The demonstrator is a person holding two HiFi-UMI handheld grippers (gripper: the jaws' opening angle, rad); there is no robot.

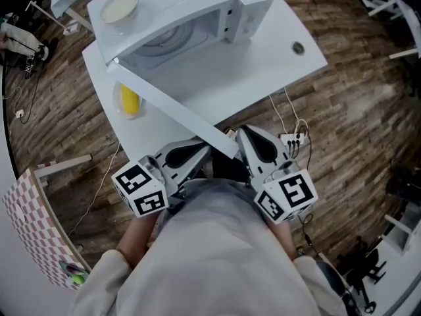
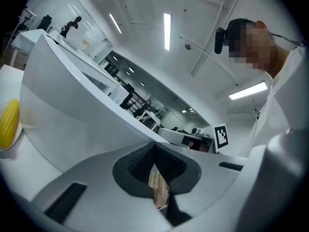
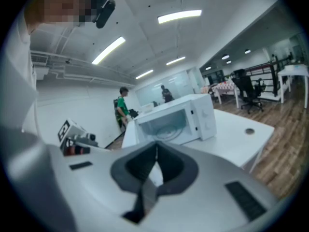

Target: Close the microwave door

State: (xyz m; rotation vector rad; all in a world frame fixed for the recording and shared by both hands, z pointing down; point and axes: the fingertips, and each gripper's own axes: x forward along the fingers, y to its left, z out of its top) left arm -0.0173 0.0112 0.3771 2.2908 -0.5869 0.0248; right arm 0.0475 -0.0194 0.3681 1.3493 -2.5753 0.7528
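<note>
Lying at the left of the white rectangular tabletop [image 1: 263, 71], a yellow rounded object [image 1: 129, 101] rests in a shallow white dish, just beside the door's outer face. Behind it stands the white boxy microwave oven [image 1: 243, 12], with a pale round bowl [image 1: 120, 7] on its roof and its cavity exposed, so the glass turntable [image 1: 172, 39] shows inside. The microwave's long white door [image 1: 171, 107] is swung wide open toward the person, and its free end reaches out past the table edge to a spot between the two tools.

The left gripper [image 1: 207, 147], grey with dark ridged pads, sits just left of that door end. In the left gripper view its jaws [image 2: 154, 146] are pressed together at the tips with nothing caught between them, and the door [image 2: 72, 115] looms right beside them; whether they touch it cannot be told.

The right gripper [image 1: 241, 132] sits just right of the door end. Its jaws are likewise closed tip to tip and empty [image 3: 156, 146], with the open microwave [image 3: 174, 120] beyond them.

Farther right, a small round grommet [image 1: 298, 47] is set into the tabletop.
</note>
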